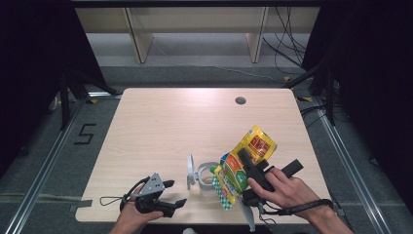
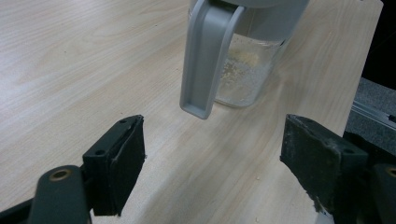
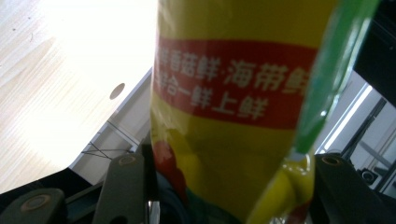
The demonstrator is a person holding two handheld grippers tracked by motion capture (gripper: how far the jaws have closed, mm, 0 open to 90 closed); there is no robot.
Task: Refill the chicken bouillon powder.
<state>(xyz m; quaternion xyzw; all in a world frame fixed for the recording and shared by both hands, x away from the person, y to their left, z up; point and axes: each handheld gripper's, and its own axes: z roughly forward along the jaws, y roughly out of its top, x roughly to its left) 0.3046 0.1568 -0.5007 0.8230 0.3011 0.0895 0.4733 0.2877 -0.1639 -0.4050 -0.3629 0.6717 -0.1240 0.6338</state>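
Right tool (image 1: 253, 168) grips a yellow pouch (image 1: 246, 163), its pads hidden behind the foil in the right gripper view. The pouch slants over the jar (image 1: 207, 178), long axis running from its raised far end down to the mouth near the jar; red band, green edge. Left tool (image 1: 170, 195) rests on the bench (image 1: 170, 122), jaws wide and empty.

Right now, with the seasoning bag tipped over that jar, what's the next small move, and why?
Probably tilt the yellow bag a little further: the right gripper holds it over the open jar, which has only a shallow layer of granules. The left gripper waits open beside it.
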